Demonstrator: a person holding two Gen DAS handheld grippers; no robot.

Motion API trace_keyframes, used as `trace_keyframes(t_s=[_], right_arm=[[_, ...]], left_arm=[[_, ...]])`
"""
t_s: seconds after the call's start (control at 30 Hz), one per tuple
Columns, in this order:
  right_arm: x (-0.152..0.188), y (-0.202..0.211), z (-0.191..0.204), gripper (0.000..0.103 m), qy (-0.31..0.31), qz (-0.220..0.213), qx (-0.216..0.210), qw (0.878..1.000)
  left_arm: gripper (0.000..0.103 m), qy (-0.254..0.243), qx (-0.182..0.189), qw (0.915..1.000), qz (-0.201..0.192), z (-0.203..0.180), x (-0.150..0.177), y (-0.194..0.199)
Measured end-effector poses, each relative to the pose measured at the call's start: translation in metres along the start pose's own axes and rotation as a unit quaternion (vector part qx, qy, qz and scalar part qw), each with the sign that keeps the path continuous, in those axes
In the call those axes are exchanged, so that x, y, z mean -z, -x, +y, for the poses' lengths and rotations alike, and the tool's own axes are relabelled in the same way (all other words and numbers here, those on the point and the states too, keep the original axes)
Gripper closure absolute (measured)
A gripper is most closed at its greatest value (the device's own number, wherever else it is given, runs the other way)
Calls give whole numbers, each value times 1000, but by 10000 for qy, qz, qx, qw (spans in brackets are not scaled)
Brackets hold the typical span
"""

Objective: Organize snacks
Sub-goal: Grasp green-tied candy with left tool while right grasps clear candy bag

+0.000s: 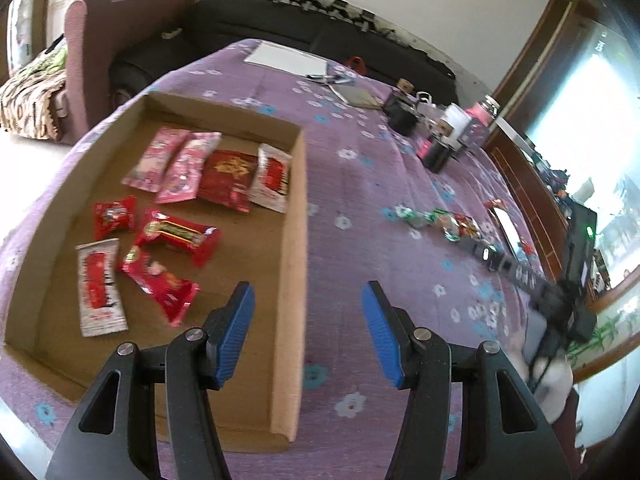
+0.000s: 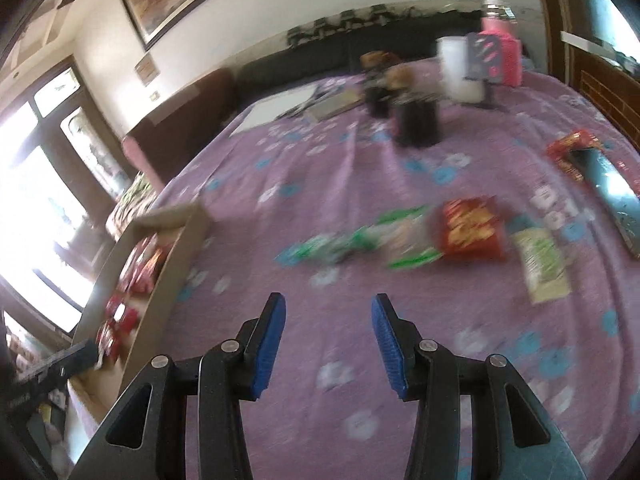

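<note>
Snacks are lying inside a shallow cardboard tray that is sitting on a purple flowered tablecloth. Going left to right in the left wrist view, the tray is holding a white-and-red sachet, a small red candy pack, two red wrapped bars, two pink packets, a dark red packet and a second white-and-red sachet lying against the right wall. The left gripper is hanging over that wall, jaws standing apart with nothing between them.

In the right wrist view, the tray is showing at the left. The right gripper is hovering over bare cloth, jaws parted and empty. Beyond it, loose green-and-white packets, a red bag and a pale green packet are lying in a blurred row outside the tray.
</note>
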State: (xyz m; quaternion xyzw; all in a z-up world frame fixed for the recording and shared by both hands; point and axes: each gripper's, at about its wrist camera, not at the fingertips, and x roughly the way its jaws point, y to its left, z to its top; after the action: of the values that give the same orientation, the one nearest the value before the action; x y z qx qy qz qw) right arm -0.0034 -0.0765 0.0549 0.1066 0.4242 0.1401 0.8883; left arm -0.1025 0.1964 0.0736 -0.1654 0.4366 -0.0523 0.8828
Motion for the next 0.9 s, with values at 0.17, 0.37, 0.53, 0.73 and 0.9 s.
trace_keyframes(t_s=[0.17,0.37,0.53,0.73,0.9], right_arm=[[-30,-10,-51,54,-641,-59,-71,9979],[-46,-35,-57,54,-754,137,-280,9967],[-45,-53,-41,55,-380,176,-25,9991],[-40,-63,-49,80,-270,359,341,9984],[-40,-55,-62,80,-530,450,270,9972]], left_arm=[[48,-31,93,9998,159,-11,-1,-11],[48,-333,140,9989,299,-35,-5,-20],[48,-690,28,9971,310,-58,-14,-28],[48,-1569,-346,9863,380,-103,-27,-52],[48,-2795,-517,9580,382,-150,-35,-94]])
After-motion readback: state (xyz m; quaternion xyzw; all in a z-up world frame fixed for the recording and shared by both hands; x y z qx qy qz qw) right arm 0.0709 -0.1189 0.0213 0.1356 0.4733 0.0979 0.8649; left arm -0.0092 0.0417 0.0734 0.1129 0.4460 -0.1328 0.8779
